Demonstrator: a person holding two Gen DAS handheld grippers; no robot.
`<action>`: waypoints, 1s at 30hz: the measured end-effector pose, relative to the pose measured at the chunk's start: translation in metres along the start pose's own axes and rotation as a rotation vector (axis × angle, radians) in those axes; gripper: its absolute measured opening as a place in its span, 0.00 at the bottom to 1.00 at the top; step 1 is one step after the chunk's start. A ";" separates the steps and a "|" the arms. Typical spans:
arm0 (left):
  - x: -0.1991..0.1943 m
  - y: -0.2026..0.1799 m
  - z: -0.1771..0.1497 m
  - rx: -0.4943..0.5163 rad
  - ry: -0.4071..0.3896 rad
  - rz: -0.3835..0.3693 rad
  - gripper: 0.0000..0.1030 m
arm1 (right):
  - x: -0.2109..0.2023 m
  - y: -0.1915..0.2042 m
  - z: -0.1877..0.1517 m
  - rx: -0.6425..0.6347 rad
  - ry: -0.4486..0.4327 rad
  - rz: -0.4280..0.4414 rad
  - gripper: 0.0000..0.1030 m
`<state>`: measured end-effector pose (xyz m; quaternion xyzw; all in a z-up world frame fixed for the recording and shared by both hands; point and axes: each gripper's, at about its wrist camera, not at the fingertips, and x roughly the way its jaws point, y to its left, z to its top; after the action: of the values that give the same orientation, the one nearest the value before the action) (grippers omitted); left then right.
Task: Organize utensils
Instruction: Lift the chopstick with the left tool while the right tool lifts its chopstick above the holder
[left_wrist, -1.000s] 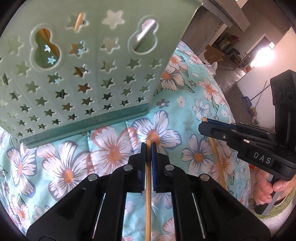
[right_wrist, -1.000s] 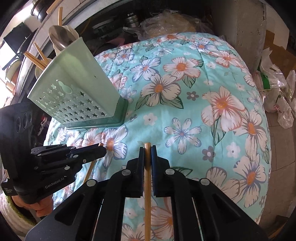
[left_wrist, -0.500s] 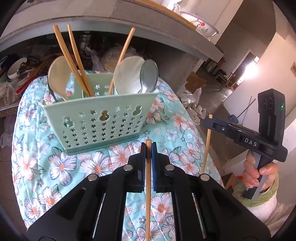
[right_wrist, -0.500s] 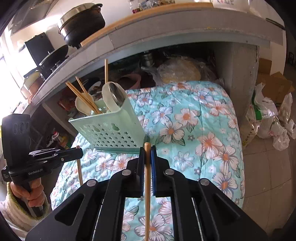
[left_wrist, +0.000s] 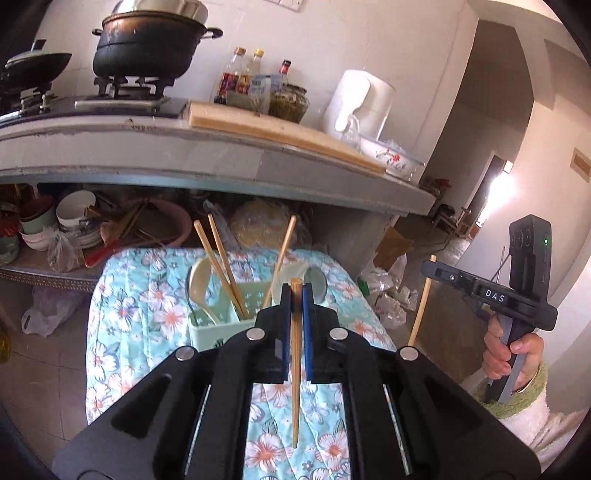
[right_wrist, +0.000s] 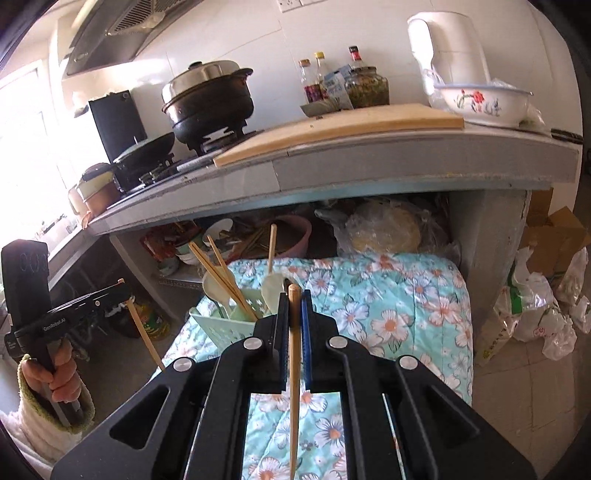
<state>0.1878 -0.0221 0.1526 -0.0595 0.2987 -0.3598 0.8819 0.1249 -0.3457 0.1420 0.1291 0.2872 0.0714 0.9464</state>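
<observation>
In the right wrist view alone, a range hood shows. Above the green utensil basket, the left claw and right claw tilt downward, each clamped on one chopstick

A black pot stands on the stove. 3 bottles, a cutting board, a white kettle and a flowered bowl are on the worktop.

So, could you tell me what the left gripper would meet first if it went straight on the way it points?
Probably the green holder: the left gripper, shut on a chopstick, points down towards its right end and the spoons there. Depth is unclear.
</observation>
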 end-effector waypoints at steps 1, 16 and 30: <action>-0.007 0.000 0.009 -0.001 -0.035 0.002 0.05 | -0.004 0.005 0.008 -0.012 -0.021 0.005 0.06; -0.010 0.013 0.092 -0.036 -0.325 0.056 0.05 | 0.014 0.056 0.115 -0.049 -0.227 0.137 0.06; 0.048 0.054 0.076 -0.072 -0.264 0.108 0.05 | 0.086 0.062 0.126 -0.045 -0.209 0.115 0.06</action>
<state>0.2899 -0.0232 0.1737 -0.1218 0.1957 -0.2899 0.9289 0.2631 -0.2935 0.2151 0.1310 0.1775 0.1183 0.9682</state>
